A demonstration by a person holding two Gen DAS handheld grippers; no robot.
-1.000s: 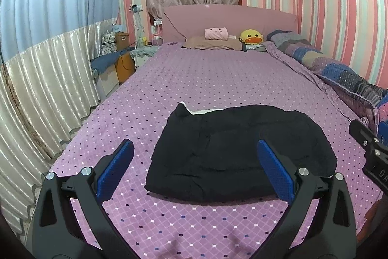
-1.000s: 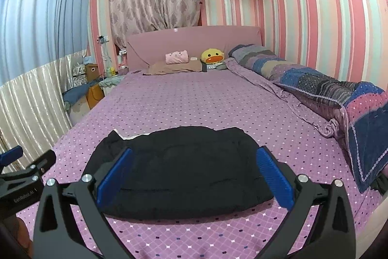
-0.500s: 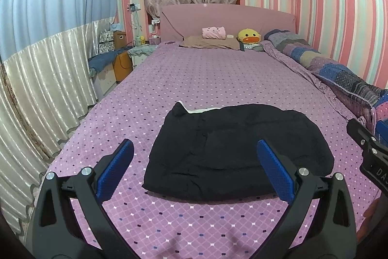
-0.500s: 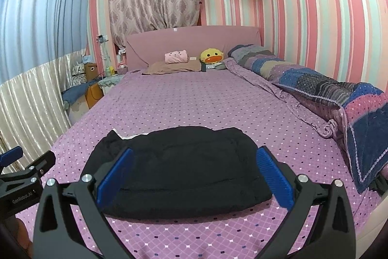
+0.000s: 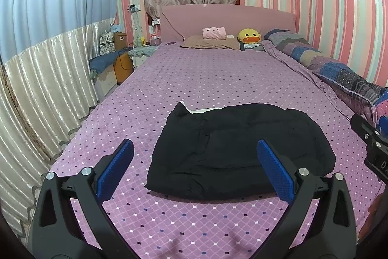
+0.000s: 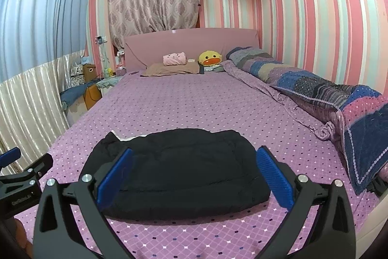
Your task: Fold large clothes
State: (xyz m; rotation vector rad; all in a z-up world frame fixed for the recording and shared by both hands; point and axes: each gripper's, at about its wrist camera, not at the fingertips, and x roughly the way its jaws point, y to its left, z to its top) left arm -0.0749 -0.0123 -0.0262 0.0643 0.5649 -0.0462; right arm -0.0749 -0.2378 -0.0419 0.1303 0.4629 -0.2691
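Garment (image 5: 240, 149), black and seemingly folded, is laid on the bed (image 5: 218, 79); left tongs (image 5: 194, 171) and right tongs (image 6: 192, 176) are held spread, empty.

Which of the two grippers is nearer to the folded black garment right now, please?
Right, by a little. The right gripper, open, hangs over the black garment near its front edge. The left gripper, also open, sits off its front-left corner.

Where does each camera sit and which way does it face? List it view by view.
Left wrist: on the left gripper, facing up the bed; its open blue fingers frame the black garment, with the right gripper at the right edge.
Right wrist: on the right gripper, facing likewise, fingers open, left gripper at the left edge.
Shared: garment, yellow duck plush, headboard.
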